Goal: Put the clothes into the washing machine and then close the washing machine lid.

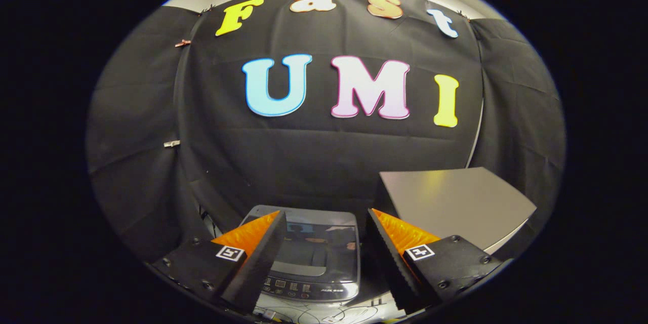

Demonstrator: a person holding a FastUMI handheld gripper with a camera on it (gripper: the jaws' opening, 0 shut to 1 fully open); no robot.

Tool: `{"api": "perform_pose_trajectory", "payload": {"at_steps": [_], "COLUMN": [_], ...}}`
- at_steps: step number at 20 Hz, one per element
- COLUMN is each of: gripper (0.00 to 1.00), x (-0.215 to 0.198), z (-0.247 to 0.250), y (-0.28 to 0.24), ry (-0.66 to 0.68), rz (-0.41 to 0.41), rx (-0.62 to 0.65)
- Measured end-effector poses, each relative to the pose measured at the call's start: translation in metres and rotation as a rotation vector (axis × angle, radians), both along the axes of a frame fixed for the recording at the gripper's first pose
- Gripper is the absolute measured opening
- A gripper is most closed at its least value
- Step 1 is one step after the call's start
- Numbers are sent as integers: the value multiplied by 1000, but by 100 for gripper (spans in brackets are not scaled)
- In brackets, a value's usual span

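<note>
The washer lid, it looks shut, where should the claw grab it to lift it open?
Probably the lid's front edge, just behind the control panel, coming from above and in front. The lid lies flat and closed and seems to hinge at the back. No handle is clear from here. The claw is open, its fingers either side of the lid.

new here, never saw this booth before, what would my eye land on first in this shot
First the gripper, its two fingers spread wide with nothing between them. Seen in the gap and just beyond the fingers is the washer, its glossy dark lid down and a control panel along the near edge. Beside the washer, past the right finger, stands a grey table with a bare top.
</note>
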State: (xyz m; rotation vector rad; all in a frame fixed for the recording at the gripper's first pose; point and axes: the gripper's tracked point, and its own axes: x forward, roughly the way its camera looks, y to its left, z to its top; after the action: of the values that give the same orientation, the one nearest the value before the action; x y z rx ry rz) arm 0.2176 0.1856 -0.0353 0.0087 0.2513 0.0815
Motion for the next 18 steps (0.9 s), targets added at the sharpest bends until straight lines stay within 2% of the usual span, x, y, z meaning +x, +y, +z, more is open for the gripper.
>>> {"api": "perform_pose_trajectory", "payload": {"at_steps": [2,7,12,18], "gripper": [99,100,100,99], "x": [-10,-35,-68,-106], "z": [17,24,46,51], "y": [-9,-28,-42,-64], "ry": [-36,-11,-80,-144], "rz": [2,33,31,6], "rx": [-2,-40,46,31]}}
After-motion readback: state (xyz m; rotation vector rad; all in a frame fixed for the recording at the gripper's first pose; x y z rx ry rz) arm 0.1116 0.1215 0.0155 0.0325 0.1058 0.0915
